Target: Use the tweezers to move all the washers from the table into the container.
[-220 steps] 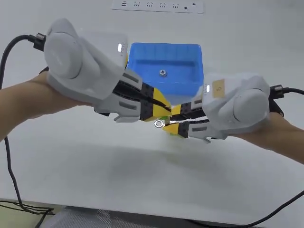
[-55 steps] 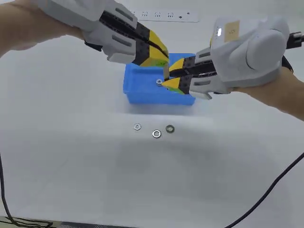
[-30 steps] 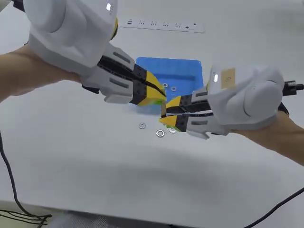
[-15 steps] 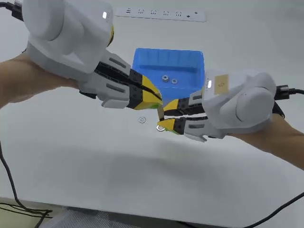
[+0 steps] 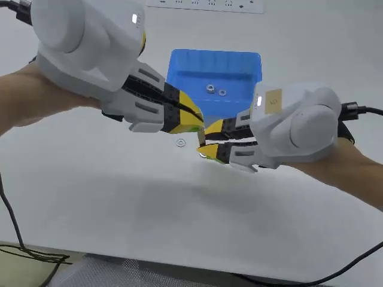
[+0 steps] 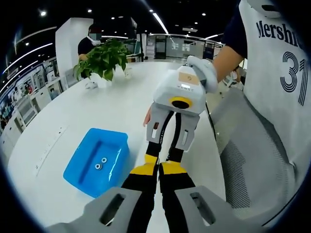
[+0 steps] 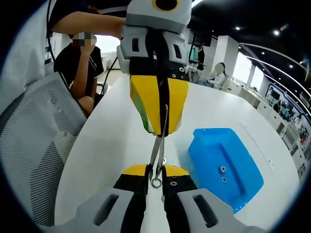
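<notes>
Left gripper [image 7: 158, 130] is clamped on the tweezers [image 7: 158, 153], whose long axis runs to a washer [image 7: 156, 183] at their tips, near the blue container [image 7: 214, 145]; right gripper [image 7: 156, 171] pinches them shut there

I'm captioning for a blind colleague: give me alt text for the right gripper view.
Tweezers held by the left hand-held gripper reach down to a washer on the white table, beside a blue container holding two washers.
</notes>
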{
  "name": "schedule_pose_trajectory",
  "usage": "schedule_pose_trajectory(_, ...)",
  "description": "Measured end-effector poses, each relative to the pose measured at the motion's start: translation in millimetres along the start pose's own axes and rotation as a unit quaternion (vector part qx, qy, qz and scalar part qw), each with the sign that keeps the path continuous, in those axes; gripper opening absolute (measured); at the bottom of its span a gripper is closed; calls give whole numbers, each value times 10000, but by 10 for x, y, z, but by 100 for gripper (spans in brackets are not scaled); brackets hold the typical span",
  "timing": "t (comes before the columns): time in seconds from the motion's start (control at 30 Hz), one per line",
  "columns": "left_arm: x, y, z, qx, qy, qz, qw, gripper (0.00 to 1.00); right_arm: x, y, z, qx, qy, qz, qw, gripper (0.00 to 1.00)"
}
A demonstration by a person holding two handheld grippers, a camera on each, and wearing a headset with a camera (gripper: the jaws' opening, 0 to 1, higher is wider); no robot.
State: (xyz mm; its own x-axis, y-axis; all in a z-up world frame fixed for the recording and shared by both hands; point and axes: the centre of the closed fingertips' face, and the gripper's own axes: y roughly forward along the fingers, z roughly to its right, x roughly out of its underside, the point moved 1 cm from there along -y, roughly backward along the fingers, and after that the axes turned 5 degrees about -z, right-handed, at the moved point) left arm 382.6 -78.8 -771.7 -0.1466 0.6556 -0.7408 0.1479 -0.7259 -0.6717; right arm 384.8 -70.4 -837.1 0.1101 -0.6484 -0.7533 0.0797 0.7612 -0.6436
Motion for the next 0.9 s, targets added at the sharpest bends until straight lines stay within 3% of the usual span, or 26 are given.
schedule_pose_trajectory(0.43,64,90,-25,86,-71,-85,9999,6,103,55,18,-29,128,-46,9999,12)
schedule_pose_trajectory(0.9,73,90,-42,139,-220,-93,9996,6,75,23,5,-5,177,-4,9998,12)
